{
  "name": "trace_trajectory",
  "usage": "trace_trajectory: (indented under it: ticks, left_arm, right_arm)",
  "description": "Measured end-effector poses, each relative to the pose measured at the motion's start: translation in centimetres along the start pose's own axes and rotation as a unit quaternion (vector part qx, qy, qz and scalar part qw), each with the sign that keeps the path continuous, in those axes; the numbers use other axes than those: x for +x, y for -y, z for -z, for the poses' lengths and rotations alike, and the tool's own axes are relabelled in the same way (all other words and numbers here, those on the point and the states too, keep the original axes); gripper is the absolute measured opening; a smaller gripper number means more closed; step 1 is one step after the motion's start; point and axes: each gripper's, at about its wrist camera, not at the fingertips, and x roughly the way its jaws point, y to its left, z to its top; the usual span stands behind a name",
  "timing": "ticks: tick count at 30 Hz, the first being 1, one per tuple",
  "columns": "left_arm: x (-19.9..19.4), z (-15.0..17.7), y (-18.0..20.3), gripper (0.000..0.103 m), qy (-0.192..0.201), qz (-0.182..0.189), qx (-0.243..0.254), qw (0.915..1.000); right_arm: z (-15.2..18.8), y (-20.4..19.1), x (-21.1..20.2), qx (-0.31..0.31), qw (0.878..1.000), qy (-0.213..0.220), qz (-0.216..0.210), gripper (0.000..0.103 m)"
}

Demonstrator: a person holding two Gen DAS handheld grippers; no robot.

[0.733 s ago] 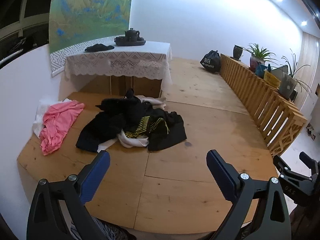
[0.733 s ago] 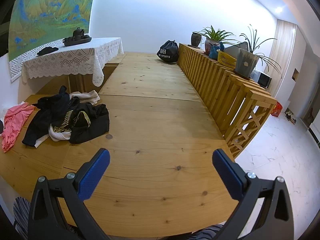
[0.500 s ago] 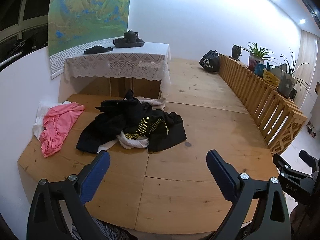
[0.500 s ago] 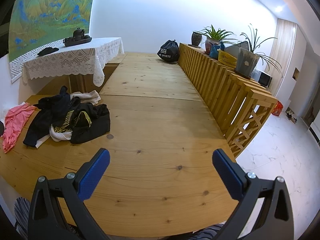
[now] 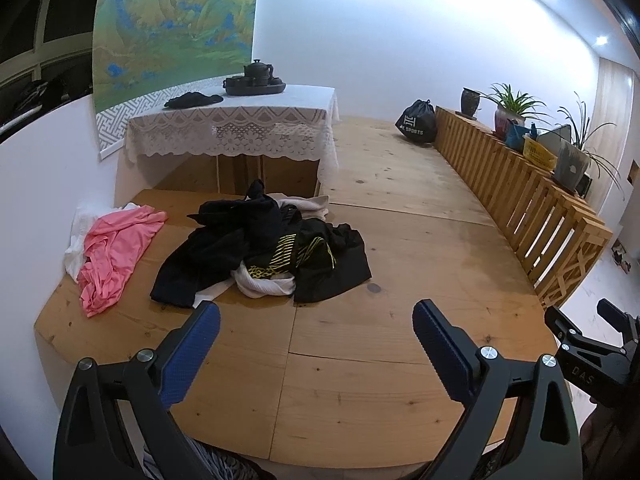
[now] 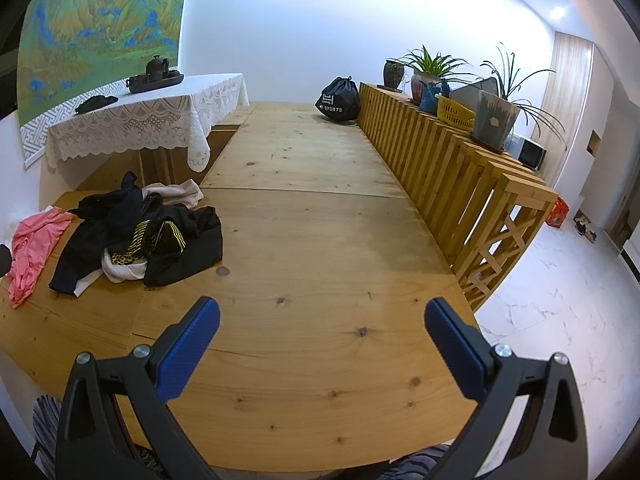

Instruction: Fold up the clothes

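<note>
Wooden platform (image 5: 400, 248) has basically nothing folded on it yet. One tangled heap of dark clothes (image 5: 260, 256) lies toward the left edge, and a crumpled pink top (image 5: 116, 252) is just beside it at the far-left corner. Both the left gripper (image 5: 316, 344) and right gripper (image 6: 322, 344) hang wide and empty over bare boards, so I'd say all the folding is left.

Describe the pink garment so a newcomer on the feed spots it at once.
Start at the low table with the white lace tablecloth against the wall. On the wooden platform in front of it lies a heap of black clothes. The crumpled pink garment lies left of that heap, near the platform's edge, partly over something white: the only pink piece.
</note>
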Motion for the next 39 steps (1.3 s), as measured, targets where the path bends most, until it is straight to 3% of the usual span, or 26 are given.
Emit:
trace_trajectory:
  ticks: [39]
  left_arm:
    - [0.13, 0.13, 0.78, 0.097, -0.001, 0.012, 0.007, 0.9999]
  right_arm:
    - [-0.19, 0.37, 0.11, 0.004, 1.0, -0.003, -0.001, 0.103]
